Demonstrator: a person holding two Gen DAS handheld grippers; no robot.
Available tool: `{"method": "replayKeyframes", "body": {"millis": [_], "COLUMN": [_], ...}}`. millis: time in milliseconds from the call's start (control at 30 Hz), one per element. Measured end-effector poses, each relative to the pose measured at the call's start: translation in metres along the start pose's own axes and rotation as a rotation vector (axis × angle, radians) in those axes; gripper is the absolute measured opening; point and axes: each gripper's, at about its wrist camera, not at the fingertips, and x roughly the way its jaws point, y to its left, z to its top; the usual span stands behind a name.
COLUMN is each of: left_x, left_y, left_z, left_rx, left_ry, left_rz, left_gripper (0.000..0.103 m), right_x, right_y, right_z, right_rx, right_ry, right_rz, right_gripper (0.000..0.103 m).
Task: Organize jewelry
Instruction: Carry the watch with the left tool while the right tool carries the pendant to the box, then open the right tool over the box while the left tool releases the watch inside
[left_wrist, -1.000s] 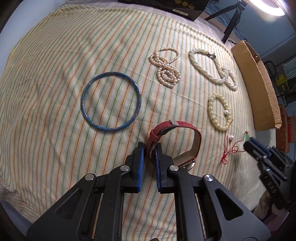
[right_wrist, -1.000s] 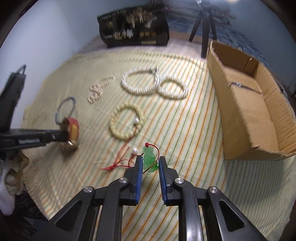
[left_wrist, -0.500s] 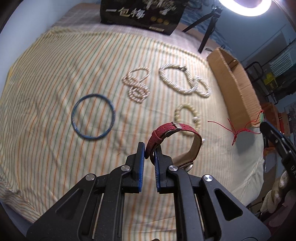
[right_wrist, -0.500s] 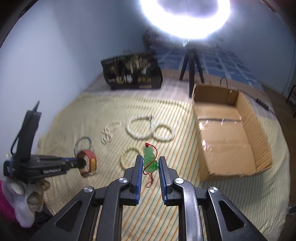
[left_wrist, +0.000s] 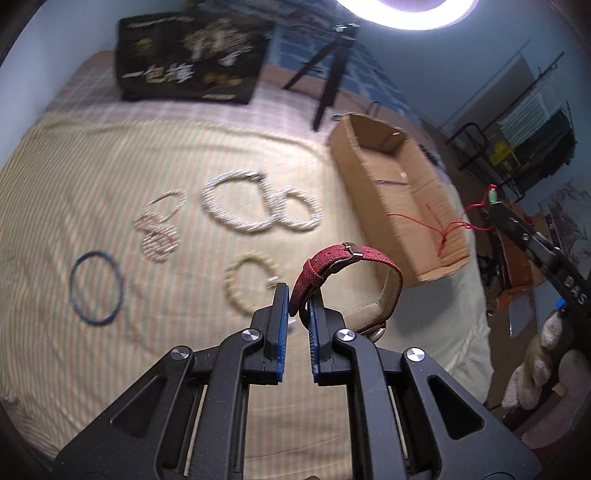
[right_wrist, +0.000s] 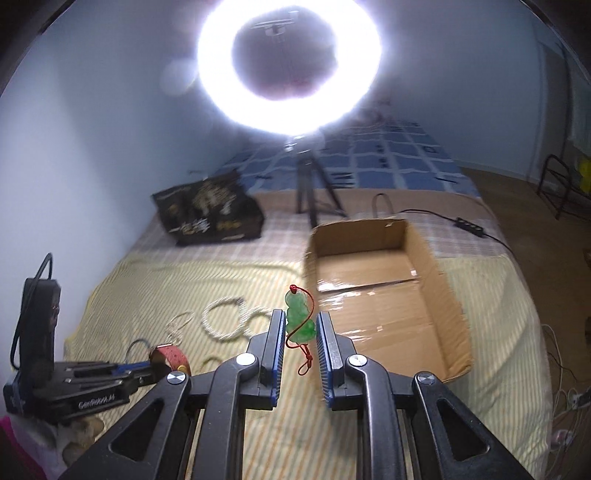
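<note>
My left gripper (left_wrist: 298, 295) is shut on the strap of a red watch (left_wrist: 354, 258) and holds it above the striped cloth. My right gripper (right_wrist: 300, 325) is shut on a green jade pendant (right_wrist: 300, 320) with a red cord hanging below, held up in the air short of the open cardboard box (right_wrist: 384, 295). In the left wrist view the box (left_wrist: 399, 192) lies to the right, with the right gripper and its red cord (left_wrist: 443, 229) beyond it. On the cloth lie a blue bangle (left_wrist: 96, 288), a small pearl strand (left_wrist: 159, 229), a large pearl necklace (left_wrist: 258, 210) and a cream bead bracelet (left_wrist: 247, 284).
A black printed bag (left_wrist: 192, 55) and a black tripod (left_wrist: 328, 66) under a bright ring light (right_wrist: 288, 62) stand at the far end of the bed. A power strip with cable (right_wrist: 469, 225) lies behind the box. The floor and a metal rack (left_wrist: 517, 147) are to the right.
Both grippers have risen well above the cloth with their items and tilted up. The watch and the pendant have come nearer the cardboard box.
</note>
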Motion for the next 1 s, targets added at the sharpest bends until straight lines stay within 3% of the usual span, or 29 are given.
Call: {"method": "replayKeyframes", "body": {"millis": [400,833,867,900,1000], "left_x": [0.04,0.081,0.083,0.085,0.088], "left_y": [-0.082,-0.108,-0.109,-0.11,-0.112], "left_z": [0.028,0.033,0.033,0.033,0.031], "left_rx": [0.069,0.077,0.077,0.078,0.093], "left_ry": [-0.004,0.05,0.05,0.05,0.055], "left_rz": [-0.085,-0.128,-0.13,-0.124,-0.12], "left_gripper": [0.008,0.008,0.008,0.011,0.031], "right_x": [0.01,0.028,0.028,0.028,0.025], "right_y": [-0.062,-0.101,-0.101,-0.101,-0.102], "right_z": [0.012,0.002,0.001,0.001,0.001], "right_rx": [0.123,0.201,0.198,0.195,0.196], "right_ry": [0.003,0.066,0.066,0.066,0.063], "right_rz": [-0.08,-0.115,-0.117,-0.118,-0.126], "right_gripper": [0.015,0.017,0.02,0.029,0.041]}}
